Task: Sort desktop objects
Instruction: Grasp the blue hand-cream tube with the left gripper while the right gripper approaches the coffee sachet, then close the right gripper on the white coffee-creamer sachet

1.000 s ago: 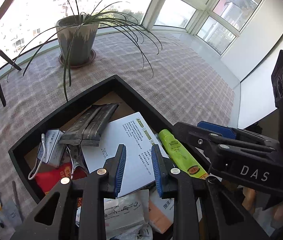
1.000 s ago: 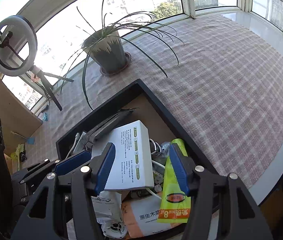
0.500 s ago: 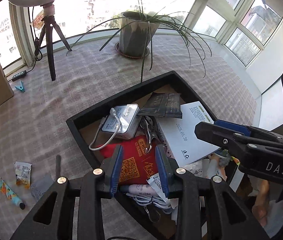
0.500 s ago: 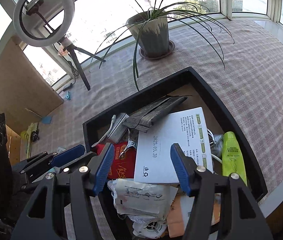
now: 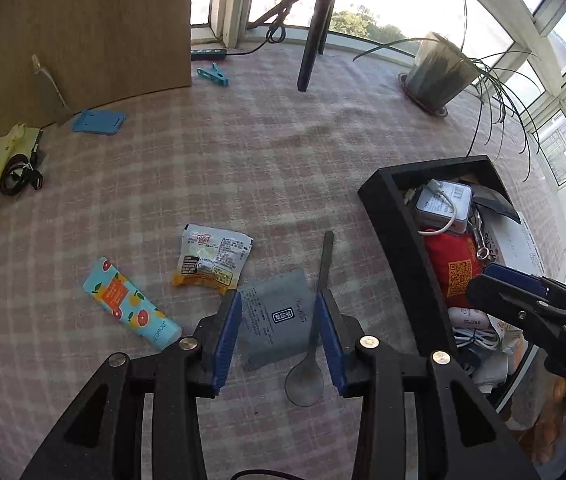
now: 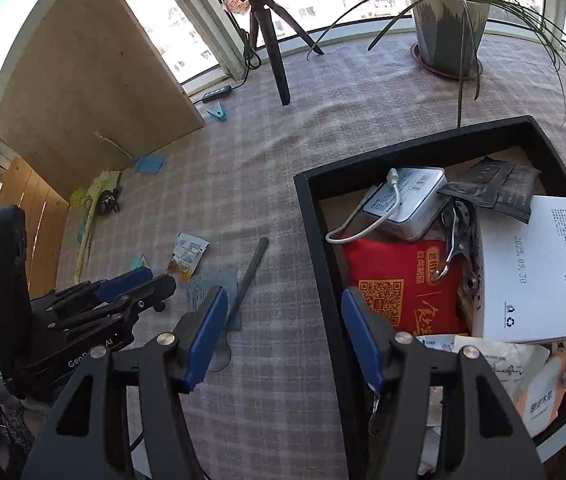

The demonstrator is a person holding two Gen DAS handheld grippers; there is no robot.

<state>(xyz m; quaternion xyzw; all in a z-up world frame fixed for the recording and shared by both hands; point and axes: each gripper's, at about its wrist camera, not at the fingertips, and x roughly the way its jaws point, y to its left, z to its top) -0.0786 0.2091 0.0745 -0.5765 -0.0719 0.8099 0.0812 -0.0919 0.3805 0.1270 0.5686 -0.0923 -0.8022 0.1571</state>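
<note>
**Left gripper over the grey packet and spoon; right gripper above the tray's edge**

In the left wrist view the left gripper sits low in the centre of the frame, its blue-padded fingers apart and holding nothing. Between them lies a flat grey packet on the checked tablecloth. A grey spoon lies across the packet's right edge, its long axis running nearly up and down the frame: the bowl is at the bottom, near the right finger, and the handle points toward the top. Left of the packet lie a white and orange sachet and a tube printed with citrus fruit, whose long axis slants from upper left to lower right, cap end at lower right.

The black tray fills the right side of that view, crowded with a red packet and a silver box with a white cable.

In the right wrist view the right gripper is at lower centre, fingers wide apart and empty, straddling the tray's left wall. A white box lies at the tray's right.
</note>
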